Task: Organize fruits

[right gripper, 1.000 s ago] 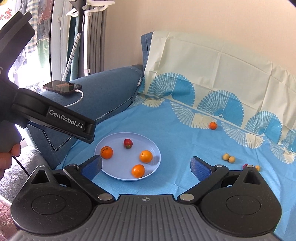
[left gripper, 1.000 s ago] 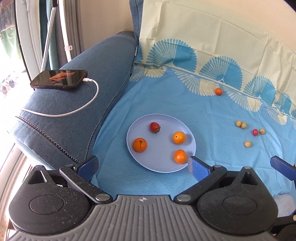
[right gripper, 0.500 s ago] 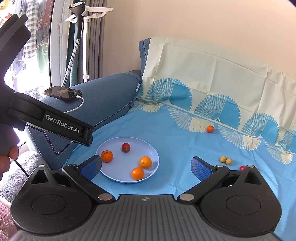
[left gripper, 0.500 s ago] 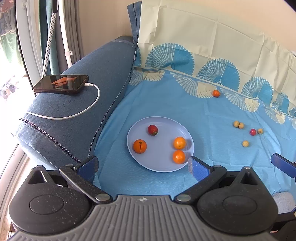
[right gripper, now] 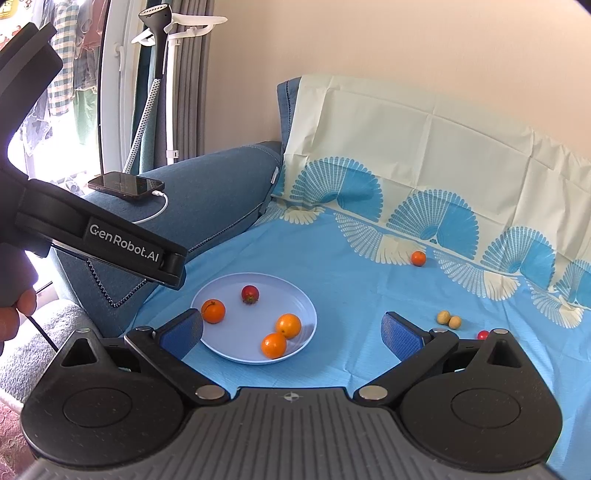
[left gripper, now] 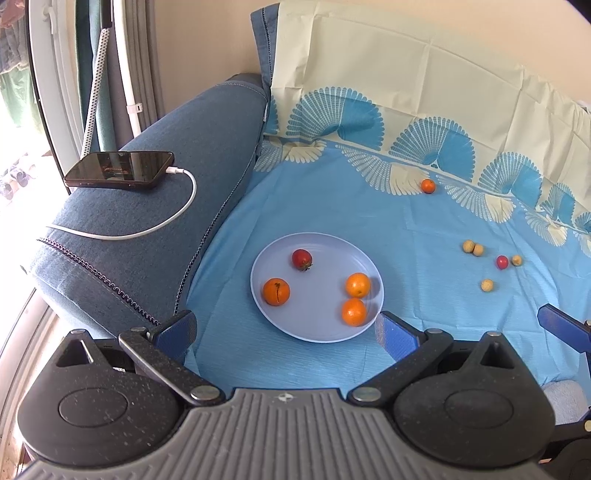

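In the left wrist view, the left tongs [left gripper: 286,330] are wide apart and hold nothing; they hang above the near edge of a pale blue plate [left gripper: 321,330]. The plate lies on a blue cloth [left gripper: 332,206] with a white fan pattern that covers a sofa seat. On the plate there are three oranges [left gripper: 276,291] and one small red fruit [left gripper: 302,259]; two of the oranges sit close together at the right side, the third is alone at the left. Another small orange [left gripper: 428,185] lies far back on the cloth, near the fan pattern. To the right of the plate, well apart from it, a few small yellow-brown fruits [left gripper: 472,247] and a small red one [left gripper: 501,262] are scattered on the cloth. On the blue sofa arm [left gripper: 155,206] at the left rests a dark phone [left gripper: 120,170] with a white cable [left gripper: 162,225] plugged in. A blue tip of the other tool shows at the right edge. In the right wrist view, the right tongs [right gripper: 291,332] are also wide apart and empty, above the cloth, with the plate [right gripper: 229,291] between their tips and a little ahead. The same fruits lie on the plate, and the single orange [right gripper: 419,258] lies far behind. At the left the black body of the left tool [right gripper: 99,236] is seen, with a hand [right gripper: 14,317] under it, and behind stands a garment steamer [right gripper: 157,22] by the window
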### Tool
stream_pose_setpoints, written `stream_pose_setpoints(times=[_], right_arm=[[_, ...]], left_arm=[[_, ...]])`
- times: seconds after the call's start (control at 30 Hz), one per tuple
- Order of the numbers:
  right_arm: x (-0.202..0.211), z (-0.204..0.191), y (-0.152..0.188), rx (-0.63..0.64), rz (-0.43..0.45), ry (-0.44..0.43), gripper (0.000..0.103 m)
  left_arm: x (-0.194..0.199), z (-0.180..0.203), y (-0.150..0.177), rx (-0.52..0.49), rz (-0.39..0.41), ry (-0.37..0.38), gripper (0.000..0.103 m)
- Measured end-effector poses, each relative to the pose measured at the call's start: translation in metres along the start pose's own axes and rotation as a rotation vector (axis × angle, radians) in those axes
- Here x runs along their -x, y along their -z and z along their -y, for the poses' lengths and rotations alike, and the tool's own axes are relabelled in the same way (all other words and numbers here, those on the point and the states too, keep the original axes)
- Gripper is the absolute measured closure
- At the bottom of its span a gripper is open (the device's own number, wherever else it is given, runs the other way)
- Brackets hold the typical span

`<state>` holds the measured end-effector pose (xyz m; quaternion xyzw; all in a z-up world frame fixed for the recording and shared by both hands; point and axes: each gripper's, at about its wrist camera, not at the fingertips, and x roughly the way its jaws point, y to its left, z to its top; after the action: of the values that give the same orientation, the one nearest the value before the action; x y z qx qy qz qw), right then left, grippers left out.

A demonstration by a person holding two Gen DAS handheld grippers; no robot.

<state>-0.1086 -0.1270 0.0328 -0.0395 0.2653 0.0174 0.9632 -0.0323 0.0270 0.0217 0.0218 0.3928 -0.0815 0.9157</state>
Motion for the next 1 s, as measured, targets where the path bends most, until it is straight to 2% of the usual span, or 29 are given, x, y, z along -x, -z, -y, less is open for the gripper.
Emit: stream_pose_setpoints(times=[1.0], right_arm=[[-0.016,0.008,0.004,-0.06,-0.035,0.009,0.001]], left_arm=[[-0.016,0.012,-0.003,-0.04,-0.041,-0.011,0.0]])
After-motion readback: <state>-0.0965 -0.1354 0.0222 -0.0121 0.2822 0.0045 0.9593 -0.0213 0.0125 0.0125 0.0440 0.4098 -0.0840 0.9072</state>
